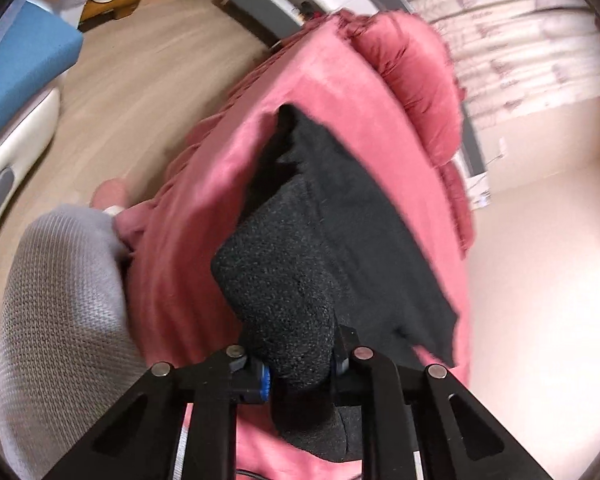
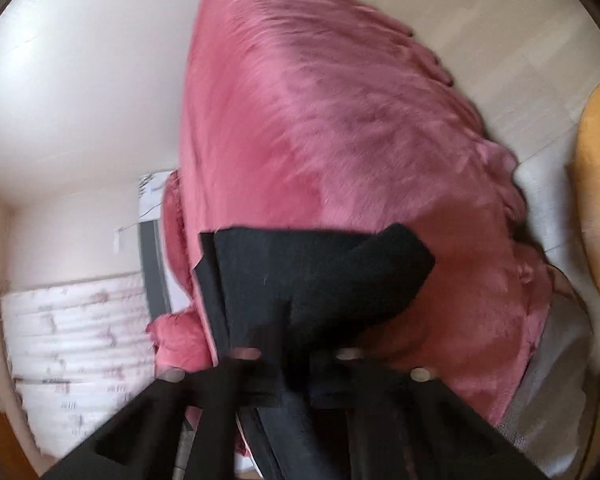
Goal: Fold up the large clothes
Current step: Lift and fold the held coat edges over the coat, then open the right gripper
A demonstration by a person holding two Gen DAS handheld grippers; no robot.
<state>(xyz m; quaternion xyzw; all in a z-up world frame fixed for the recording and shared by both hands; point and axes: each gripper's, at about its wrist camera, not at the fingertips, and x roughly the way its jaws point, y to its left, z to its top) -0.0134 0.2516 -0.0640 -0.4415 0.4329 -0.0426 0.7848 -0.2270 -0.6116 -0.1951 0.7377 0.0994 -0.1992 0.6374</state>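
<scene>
Left gripper clamped on a thick bunch of the black garment, knit wad pinched between its pads at 6 o'clock in the left wrist view. From there the black cloth runs away toward 12 to 1 o'clock across a pink blanket, its long axis lying along the gripper's pointing line. Right gripper also closed on black garment at 6 o'clock in the right wrist view; blur hides the pads themselves, but cloth sits pinched between the fingers and fans out toward 12 and 2 o'clock over the pink blanket. Both grippers hold near edges, neither clearly nearer the far end; the garment's bulk lies ahead of both. Grey knit sleeve at 8 o'clock, left view, beside the blanket. Beyond: wood floor at 10 o'clock, blue cushion farther at 9 to 10 o'clock. Judgement: next fold likely carries the held edge forward, away along that axis.
</scene>
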